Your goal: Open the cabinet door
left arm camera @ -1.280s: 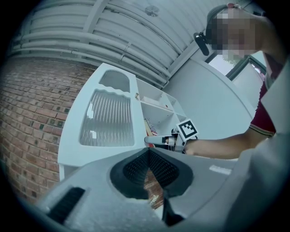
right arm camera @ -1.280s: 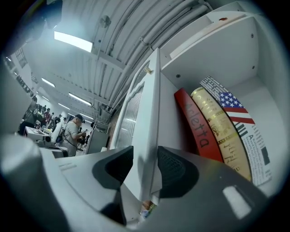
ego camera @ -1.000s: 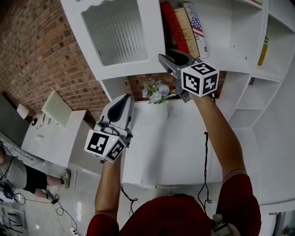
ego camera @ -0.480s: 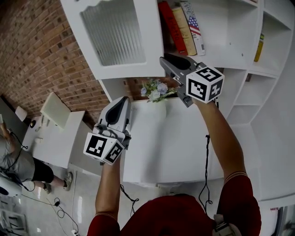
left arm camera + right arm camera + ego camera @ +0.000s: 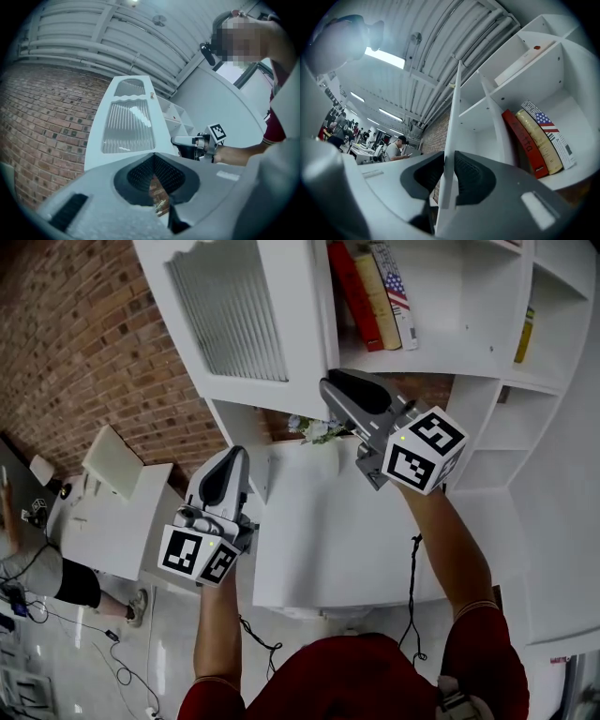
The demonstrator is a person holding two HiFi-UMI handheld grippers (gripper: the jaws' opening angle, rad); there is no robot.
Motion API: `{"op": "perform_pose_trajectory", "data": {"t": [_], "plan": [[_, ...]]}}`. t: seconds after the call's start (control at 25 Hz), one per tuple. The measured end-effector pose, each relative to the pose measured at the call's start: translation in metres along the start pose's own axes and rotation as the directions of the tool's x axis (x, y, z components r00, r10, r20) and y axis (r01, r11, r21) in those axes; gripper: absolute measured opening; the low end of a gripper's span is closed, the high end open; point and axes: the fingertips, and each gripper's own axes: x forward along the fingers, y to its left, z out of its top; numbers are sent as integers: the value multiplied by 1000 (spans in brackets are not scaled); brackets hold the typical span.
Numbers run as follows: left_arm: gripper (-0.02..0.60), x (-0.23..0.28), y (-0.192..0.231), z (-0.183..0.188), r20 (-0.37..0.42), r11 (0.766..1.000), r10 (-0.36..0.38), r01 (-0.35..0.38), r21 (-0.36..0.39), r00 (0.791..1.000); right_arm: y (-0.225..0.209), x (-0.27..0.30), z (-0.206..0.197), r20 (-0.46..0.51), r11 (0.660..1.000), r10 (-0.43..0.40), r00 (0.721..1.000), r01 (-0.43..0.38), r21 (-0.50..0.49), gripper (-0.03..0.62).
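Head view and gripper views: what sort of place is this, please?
Probably a shared indoor workspace or lab: a white cabinet with books stands by a brick wall, and the right gripper view shows people at desks under bare ceiling pipes.

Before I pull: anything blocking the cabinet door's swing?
Nothing: the edge of the white ribbed-glass cabinet door is between the closing jaws of the right gripper. The shut left gripper sits before the door, possibly in its swing.
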Motion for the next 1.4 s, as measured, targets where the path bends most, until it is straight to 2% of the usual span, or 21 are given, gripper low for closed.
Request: {"op": "perform_pose_trajectory", "data": {"t": [0.24, 0.44, 0.64, 0.88, 1.4], "plan": [[-2, -20, 8, 21, 29, 1000, 25, -25, 3, 999, 40, -3, 6, 29, 999, 47, 998, -47, 0, 72], [-2, -42, 8, 32, 48, 999, 39, -39, 0, 998, 82, 0, 11, 44, 993, 108, 993, -106, -44, 67], [-2, -60, 13, 39, 42, 998, 56, -56, 15, 998, 112, 7, 12, 67, 988, 142, 988, -137, -68, 67], [-2, -81, 32, 42, 29, 995, 98, -98, 21, 995, 156, 25, 13, 69, 971, 224, 972, -217, -103, 66], [-2, -131, 47, 47, 21, 988, 155, -155, 24, 988, 217, 67, 5, 94, 954, 283, 954, -270, -130, 94]]}}
